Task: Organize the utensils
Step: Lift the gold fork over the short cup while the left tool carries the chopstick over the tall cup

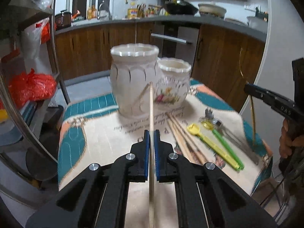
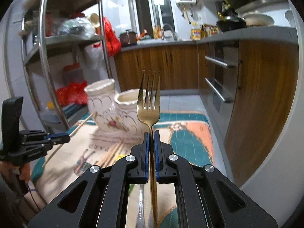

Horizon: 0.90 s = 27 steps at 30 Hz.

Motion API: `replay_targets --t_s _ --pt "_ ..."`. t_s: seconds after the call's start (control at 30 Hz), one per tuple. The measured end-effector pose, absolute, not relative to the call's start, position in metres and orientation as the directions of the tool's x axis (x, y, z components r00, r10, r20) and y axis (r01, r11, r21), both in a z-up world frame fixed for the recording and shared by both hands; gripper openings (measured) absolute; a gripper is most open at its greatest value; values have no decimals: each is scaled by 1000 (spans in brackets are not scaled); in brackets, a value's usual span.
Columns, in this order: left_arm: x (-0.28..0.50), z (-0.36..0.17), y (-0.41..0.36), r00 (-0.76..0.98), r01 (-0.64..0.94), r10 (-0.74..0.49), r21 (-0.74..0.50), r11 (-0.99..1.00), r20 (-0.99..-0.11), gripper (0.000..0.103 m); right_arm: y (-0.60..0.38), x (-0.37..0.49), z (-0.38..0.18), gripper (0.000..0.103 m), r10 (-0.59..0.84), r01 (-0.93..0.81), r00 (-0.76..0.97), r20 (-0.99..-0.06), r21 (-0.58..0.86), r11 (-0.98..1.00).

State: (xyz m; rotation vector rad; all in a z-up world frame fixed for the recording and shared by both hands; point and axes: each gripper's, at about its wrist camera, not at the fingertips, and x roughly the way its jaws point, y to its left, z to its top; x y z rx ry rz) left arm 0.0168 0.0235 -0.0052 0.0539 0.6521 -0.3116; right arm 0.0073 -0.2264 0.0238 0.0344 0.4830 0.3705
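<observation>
Your left gripper point(image 1: 151, 132) is clamped on 1 wooden chopstick point(image 1: 151, 102), its blue pads pressed against the stick, which runs straight out ahead toward the ceramic holder point(image 1: 133, 83) and is lifted clear of the table. Your right gripper point(image 2: 151, 133) is pinched tight on the neck of a gold fork point(image 2: 149, 102), tines pointing up, held above the tablecloth point(image 2: 190, 140).

The holder has 2 joined cups, a taller one and a shorter one point(image 1: 173, 83) with a flower print, standing at the far side of the cloth. In the left wrist view, the loose chopsticks point(image 1: 182, 136) lie on the cloth just right of your left gripper, with a yellow utensil point(image 1: 210, 146) and a green-handled utensil point(image 1: 226, 146) beside them. Your right gripper shows at that view's right edge, the fork hanging from it
</observation>
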Motion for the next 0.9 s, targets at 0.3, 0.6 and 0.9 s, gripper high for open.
replay_targets --t_s 0.3,0.6,0.9 --pt "16 63 27 852 335 -327 -55 941 -409 5 -208 17 63 6 386 -378 865 -320 89 922" --pt "117 107 30 889 327 -362 -162 931 -281 5 -177 84 128 6 404 -387 890 -210 118 914" --pt "177 82 37 893 275 -354 -285 918 -278 5 -167 141 112 6 395 -348 882 -257 211 913"
